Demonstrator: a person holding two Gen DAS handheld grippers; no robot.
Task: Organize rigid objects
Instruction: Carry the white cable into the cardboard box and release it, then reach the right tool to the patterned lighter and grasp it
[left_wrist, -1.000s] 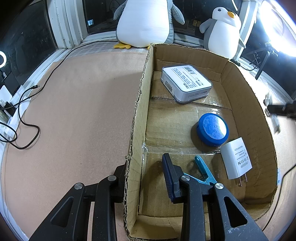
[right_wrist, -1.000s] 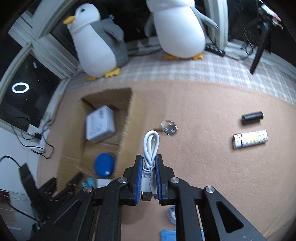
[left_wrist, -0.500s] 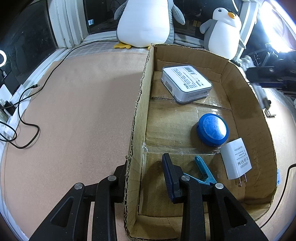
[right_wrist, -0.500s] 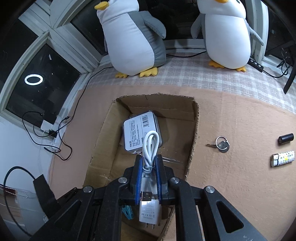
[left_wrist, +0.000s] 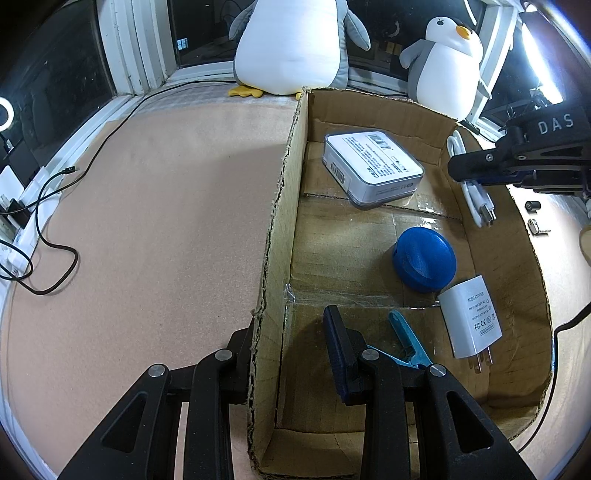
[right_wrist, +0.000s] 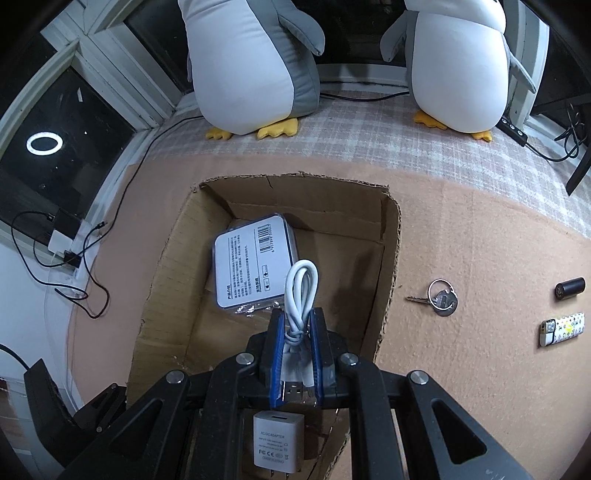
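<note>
Tan mat bears cardboard box, key, lighter.

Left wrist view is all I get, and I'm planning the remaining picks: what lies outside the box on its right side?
Observer: A patterned lighter lies on the mat, out past your frame edge.
Operator: And nearer the box?
Observer: A key on a ring lies between the cardboard box wall and that lighter.
Operator: Is the right gripper over the box?
Observer: Yes. The right gripper is shut on the white USB cable above the box's inside, with the AC adapter showing directly under it.
</note>
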